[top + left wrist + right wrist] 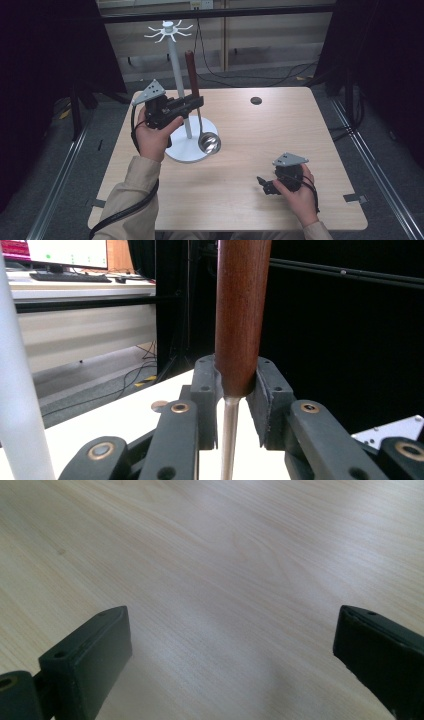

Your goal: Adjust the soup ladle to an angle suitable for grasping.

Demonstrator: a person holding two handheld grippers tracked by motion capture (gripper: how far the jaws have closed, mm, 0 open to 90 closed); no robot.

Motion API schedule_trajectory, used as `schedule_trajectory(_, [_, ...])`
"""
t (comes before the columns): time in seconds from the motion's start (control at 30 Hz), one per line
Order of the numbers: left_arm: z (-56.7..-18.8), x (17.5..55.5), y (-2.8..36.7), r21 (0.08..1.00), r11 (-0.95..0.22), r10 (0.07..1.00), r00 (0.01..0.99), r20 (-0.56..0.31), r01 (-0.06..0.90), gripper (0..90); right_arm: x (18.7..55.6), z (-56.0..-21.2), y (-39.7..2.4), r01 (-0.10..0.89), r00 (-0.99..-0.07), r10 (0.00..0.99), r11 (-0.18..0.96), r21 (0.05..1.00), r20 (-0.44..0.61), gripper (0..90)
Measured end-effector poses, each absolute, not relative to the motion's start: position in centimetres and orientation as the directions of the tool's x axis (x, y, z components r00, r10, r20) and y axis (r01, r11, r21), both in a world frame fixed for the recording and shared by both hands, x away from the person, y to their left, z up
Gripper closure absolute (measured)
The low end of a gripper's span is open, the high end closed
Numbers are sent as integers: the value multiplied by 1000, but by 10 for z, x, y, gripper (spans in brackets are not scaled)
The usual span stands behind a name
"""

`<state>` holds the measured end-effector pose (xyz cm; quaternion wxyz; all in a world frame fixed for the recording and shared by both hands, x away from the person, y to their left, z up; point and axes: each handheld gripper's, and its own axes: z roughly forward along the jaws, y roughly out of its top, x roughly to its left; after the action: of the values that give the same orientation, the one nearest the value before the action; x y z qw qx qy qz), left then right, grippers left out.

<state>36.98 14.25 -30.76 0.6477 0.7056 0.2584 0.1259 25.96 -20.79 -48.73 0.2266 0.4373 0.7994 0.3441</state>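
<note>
Left tongs (196,102): clenched on the ladle's wooden handle near its lower end, raised above the surface beside the stand.
Ladle (191,67): upright, brown handle on top, metal bowl (209,143) hanging low over the stand's round base.
Stand (173,55): white pole with hooks on top, far left of the surface (280,130).
Right tongs (262,185): released, jaws wide apart with nothing between them, low at the near right.

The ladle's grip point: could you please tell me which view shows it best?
The left gripper view: the left tongs close on the lower end of the ladle, where wood meets metal stem. The high view shows the whole ladle upright beside the white stand, the grip small. The right gripper view shows bare table.
</note>
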Motion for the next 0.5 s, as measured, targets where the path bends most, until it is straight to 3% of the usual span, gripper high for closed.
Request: schedule_trajectory(0.5, [-300, 383, 145, 979, -7, 540, 824, -169, 205, 743, 258, -484, -205, 531, -523, 851, 371, 762, -51, 21])
